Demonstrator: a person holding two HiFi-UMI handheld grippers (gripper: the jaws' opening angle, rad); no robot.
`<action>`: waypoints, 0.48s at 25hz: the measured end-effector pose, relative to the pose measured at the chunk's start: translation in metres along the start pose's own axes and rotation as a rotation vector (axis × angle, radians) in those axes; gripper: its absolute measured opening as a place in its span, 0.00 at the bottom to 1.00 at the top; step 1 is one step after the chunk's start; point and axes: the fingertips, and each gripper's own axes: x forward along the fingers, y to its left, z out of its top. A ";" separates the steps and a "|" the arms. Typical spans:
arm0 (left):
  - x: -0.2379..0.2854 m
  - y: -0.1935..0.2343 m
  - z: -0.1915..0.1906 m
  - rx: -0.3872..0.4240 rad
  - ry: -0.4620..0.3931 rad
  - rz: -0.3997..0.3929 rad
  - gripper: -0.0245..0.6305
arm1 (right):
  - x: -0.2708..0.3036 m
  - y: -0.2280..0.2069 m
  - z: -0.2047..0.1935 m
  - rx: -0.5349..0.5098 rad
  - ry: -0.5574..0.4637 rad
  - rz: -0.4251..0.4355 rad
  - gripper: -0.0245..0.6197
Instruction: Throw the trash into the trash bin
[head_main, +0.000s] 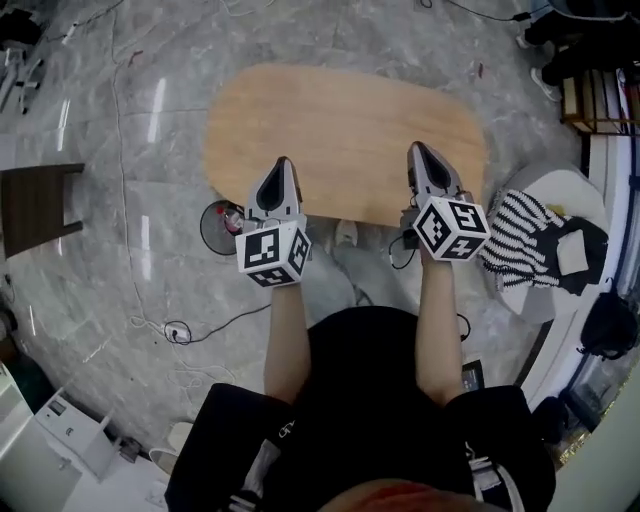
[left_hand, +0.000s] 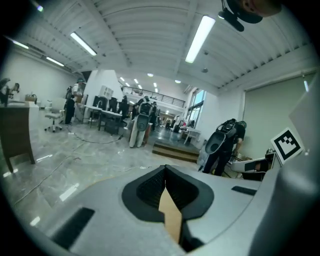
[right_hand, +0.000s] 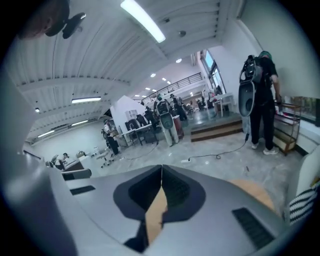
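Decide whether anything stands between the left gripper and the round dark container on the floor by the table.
Nothing visible does. The left gripper, shut and empty, is over the table's near edge; the round container stands on the floor just to its left in the head view. No trash is visible.

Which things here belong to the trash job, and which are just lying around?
Job: left gripper, right gripper, both shut and empty; round container by the table, possibly the bin. No trash visible.
Lying about: table, striped cloth, cable, stool.
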 end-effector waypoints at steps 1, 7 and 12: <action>0.004 -0.012 0.015 0.020 -0.018 -0.023 0.04 | -0.010 -0.006 0.015 0.007 -0.036 -0.020 0.05; 0.014 -0.098 0.105 0.094 -0.168 -0.161 0.04 | -0.068 -0.037 0.109 -0.004 -0.241 -0.090 0.06; 0.012 -0.160 0.164 0.141 -0.268 -0.279 0.04 | -0.101 -0.017 0.183 -0.072 -0.384 -0.039 0.06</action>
